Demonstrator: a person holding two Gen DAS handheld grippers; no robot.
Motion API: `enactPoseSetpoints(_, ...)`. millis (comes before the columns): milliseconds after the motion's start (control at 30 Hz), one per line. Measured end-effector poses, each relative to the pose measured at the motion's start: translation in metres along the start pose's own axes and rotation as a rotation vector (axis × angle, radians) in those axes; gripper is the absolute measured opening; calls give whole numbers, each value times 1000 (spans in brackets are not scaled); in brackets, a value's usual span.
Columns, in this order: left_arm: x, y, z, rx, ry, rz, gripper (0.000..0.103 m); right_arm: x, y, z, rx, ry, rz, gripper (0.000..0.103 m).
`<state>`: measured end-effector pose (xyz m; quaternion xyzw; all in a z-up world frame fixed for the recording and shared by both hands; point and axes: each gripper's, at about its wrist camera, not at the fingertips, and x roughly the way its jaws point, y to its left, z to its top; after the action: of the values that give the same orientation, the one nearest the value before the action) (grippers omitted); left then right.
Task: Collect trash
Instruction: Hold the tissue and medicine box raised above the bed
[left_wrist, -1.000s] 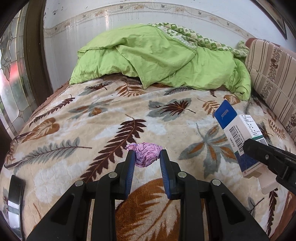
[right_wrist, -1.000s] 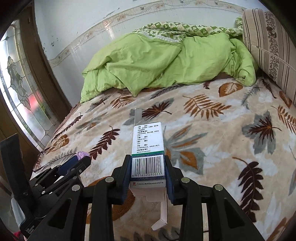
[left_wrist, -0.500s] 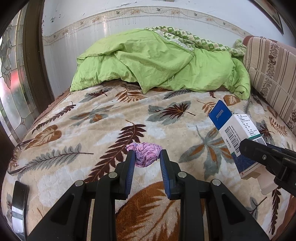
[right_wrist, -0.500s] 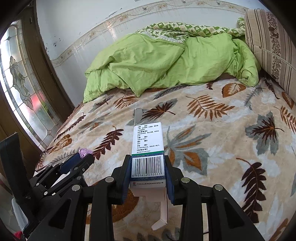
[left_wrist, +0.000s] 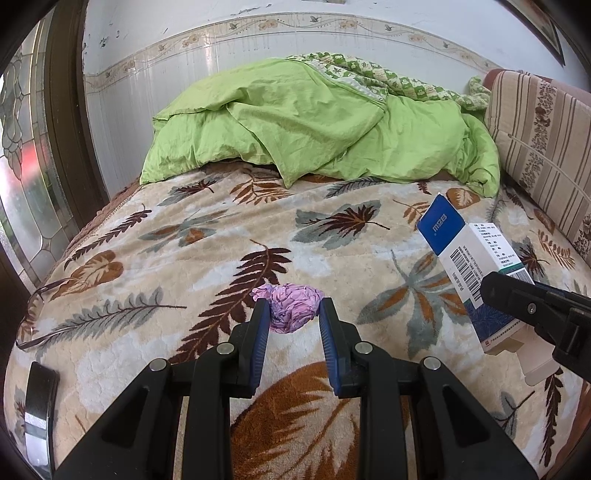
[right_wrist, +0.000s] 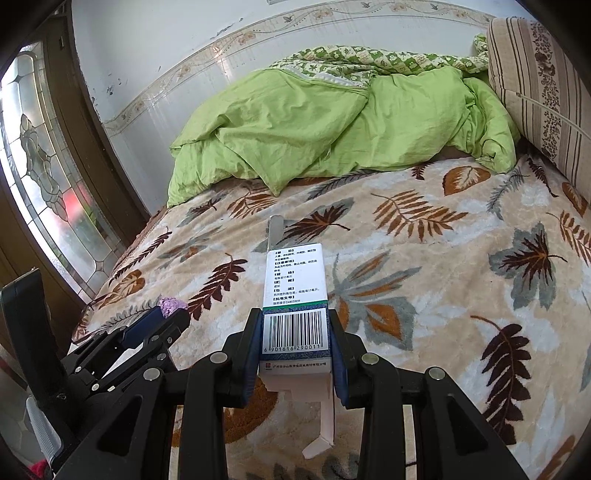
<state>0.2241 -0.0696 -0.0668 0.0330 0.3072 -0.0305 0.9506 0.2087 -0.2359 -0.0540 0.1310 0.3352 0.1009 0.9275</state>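
Both tools have trash pinched, held just over the bed.

The left tool (left_wrist: 291, 320) pinches a crumpled purple paper ball (left_wrist: 291, 307) at its tips; its blue pads press both sides. The right tool (right_wrist: 295, 341) squeezes a white and blue cardboard medicine box (right_wrist: 295, 295) near its open bottom end, with a loose flap hanging down. I think the next job is to carry both away, so keep the squeeze steady. The ball is soft and only held by the tips, so it could slip. The leaf-pattern fuzzy blanket (left_wrist: 207, 236) is wide and bare ahead. A green rumpled quilt (left_wrist: 317, 118) sits far back, a striped cushion (left_wrist: 546, 140) on the right, a glass door (right_wrist: 40, 184) on the left.
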Motion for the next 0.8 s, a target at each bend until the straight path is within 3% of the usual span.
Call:
enactPoseSetpoints(133, 0, 0, 0, -1, 1, -4, 26, 0, 0, 0, 0, -1, 0, 35)
enactPoseSetpoints(300, 1, 1, 2, -23, 14, -60, 26, 0, 0, 0, -1, -3, 0, 35)
enactPoseSetpoints(533, -13, -4, 1, -38, 16, -197, 26, -14, -8, -1, 51, -18, 15, 35)
enactPoseSetpoints(800, -52, -28, -7, -20, 9, -393, 26, -76, -30, -27, 159, -16, 65, 35)
